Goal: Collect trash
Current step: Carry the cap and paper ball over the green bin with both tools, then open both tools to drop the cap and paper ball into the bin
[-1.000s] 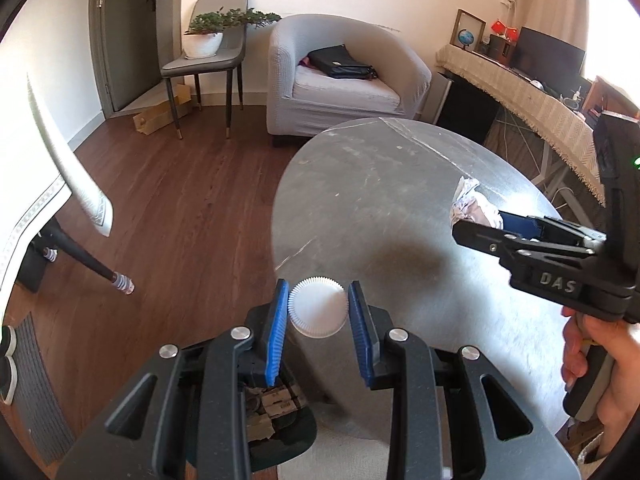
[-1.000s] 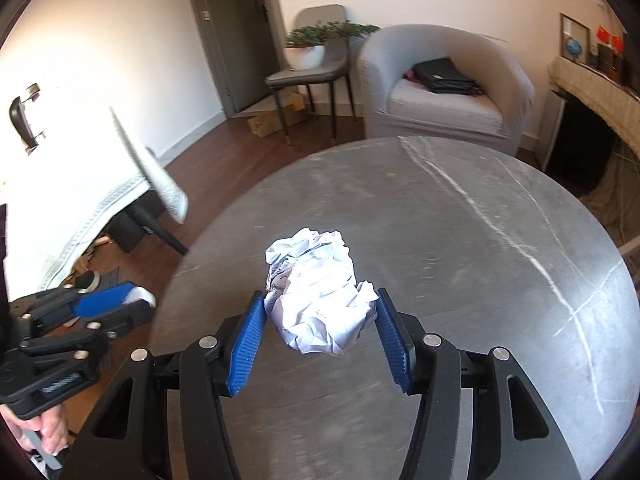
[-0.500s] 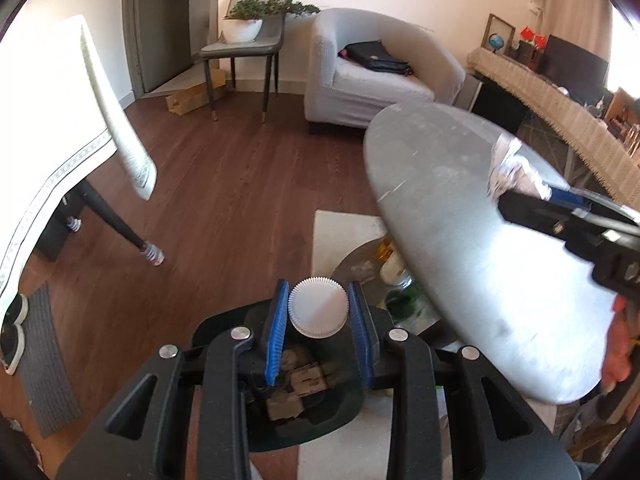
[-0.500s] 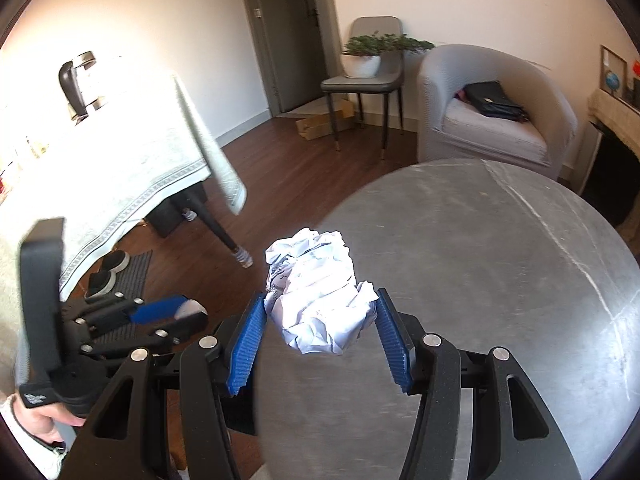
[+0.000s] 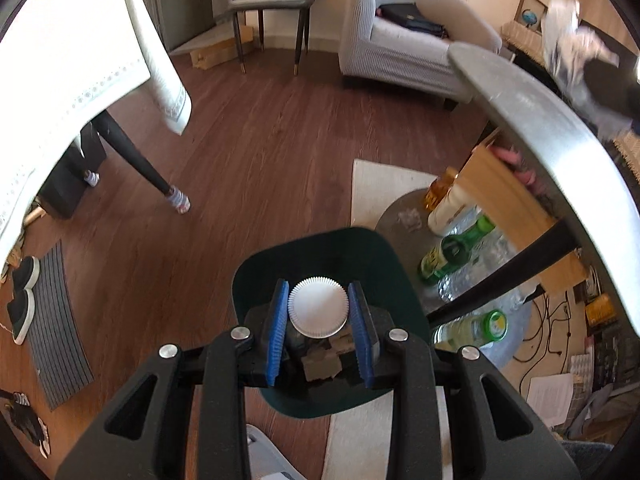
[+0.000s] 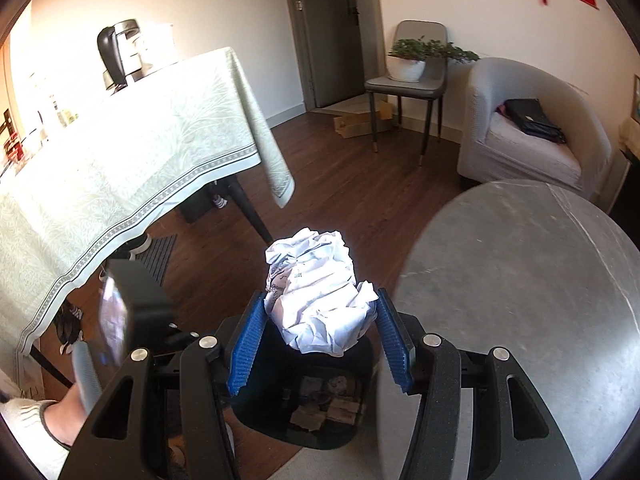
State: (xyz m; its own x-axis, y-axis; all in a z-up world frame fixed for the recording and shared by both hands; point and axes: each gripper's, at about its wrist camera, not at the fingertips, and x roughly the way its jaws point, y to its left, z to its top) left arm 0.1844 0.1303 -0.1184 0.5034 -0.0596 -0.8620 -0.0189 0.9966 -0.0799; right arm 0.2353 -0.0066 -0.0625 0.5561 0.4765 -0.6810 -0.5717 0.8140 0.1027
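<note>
Blue fingers [image 5: 280, 328] of the left gripper [image 5: 318, 332] pinch a fluted white paper cup liner [image 5: 318, 307] by its rim, right over the dark green bin [image 5: 256, 276], while the right gripper [image 6: 318, 344] squeezes a crumpled paper ball [image 6: 316, 292] above that same bin [image 6: 304, 436]. Both look feather-light and crushable, so I'd say a gentle edge pinch suffices, and they may flutter off-target when dropped.
</note>
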